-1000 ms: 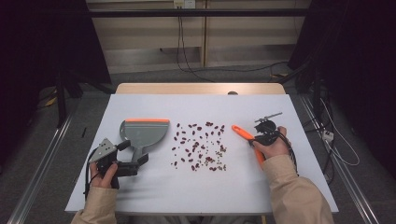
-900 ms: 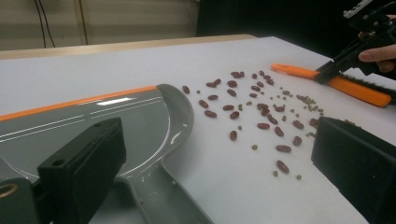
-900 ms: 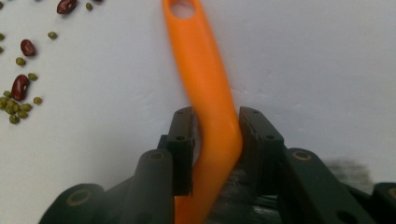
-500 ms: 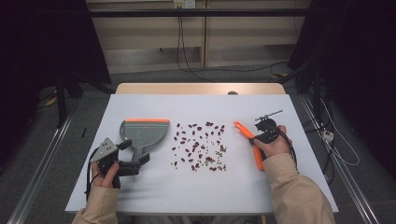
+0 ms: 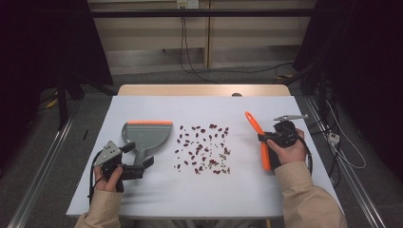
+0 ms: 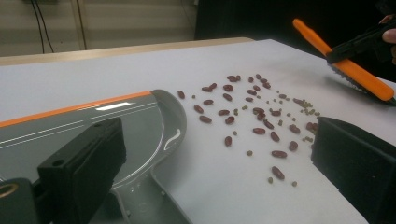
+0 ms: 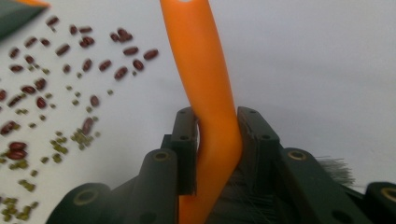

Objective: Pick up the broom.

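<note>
On the white surface (image 5: pixel 199 199), seen from the high view, lie the things of a sweeping job, listed here from largest to smallest. Largest is the grey dustpan (image 5: pixel 145 137) with an orange front edge, lying flat at the left, its mouth pointing away from the person and its handle running back toward the left tool (image 5: pixel 138 166). From the left gripper view, the pan (image 6: pixel 93 126) sits just in front of that tool's two black jaws, which stand well apart, one on each side of the handle; whether they press on it cannot be told. Next in size is the orange brush (image 5: pixel 259 140), at the right of the surface, lying lengthwise away from the person with its far end tilted up and leftward. The right tool (image 5: pixel 266 138) has just been closing and is clamped on it: in the right gripper view the jaws press both sides of the orange handle (image 7: pixel 205 93), with dark bristles beneath. Smallest are the beans (image 5: pixel 204 147), dark red ones mixed with tiny green ones, scattered loosely between dustpan and brush, apart from both. The brush (image 6: pixel 348 63) appears off the surface beyond the beans (image 6: pixel 257 116) in the left gripper view.
</note>
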The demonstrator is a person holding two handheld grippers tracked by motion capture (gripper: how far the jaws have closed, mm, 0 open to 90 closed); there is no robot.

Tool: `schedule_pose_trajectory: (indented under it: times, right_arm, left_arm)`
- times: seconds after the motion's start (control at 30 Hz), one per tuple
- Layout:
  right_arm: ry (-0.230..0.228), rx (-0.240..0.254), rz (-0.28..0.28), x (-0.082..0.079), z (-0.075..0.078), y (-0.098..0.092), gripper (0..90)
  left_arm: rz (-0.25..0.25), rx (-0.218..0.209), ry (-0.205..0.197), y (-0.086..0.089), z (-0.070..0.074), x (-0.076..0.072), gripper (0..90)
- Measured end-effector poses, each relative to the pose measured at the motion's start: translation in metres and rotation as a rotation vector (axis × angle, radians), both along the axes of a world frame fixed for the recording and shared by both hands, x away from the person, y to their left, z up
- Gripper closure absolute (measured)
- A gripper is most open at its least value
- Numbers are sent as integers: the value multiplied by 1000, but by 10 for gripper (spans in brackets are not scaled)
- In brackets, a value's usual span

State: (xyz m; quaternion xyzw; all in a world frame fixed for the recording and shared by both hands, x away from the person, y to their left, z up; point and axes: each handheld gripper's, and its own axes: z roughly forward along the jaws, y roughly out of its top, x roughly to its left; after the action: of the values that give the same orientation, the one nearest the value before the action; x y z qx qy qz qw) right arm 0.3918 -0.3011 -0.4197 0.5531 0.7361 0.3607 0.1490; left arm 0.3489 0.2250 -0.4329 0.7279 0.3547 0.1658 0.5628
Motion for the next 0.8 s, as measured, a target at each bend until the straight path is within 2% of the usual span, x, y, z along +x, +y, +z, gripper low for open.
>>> schedule_pose_trajectory:
  times: [0.1,0.13,0.17,0.37,0.57,0.8]
  right_arm:
    - [-55,41,-10,-4,5,-3,702]
    - [-92,78,-7,-7,9,-5,703]
    - [-92,78,-7,-7,9,-5,703]
    - [-184,119,-2,-16,20,-3,707]
    - [-236,166,9,-22,30,-2,710]
    - [-270,178,12,-23,37,0,710]
  left_arm:
    - [1,0,-2,-1,0,0,30]
    - [2,-1,-3,-1,0,0,30]
    - [4,-1,-2,-1,0,0,30]
    - [14,-11,-10,0,4,0,29]
    - [10,-5,-10,-1,4,1,30]
    - [3,-12,-15,-7,10,1,30]
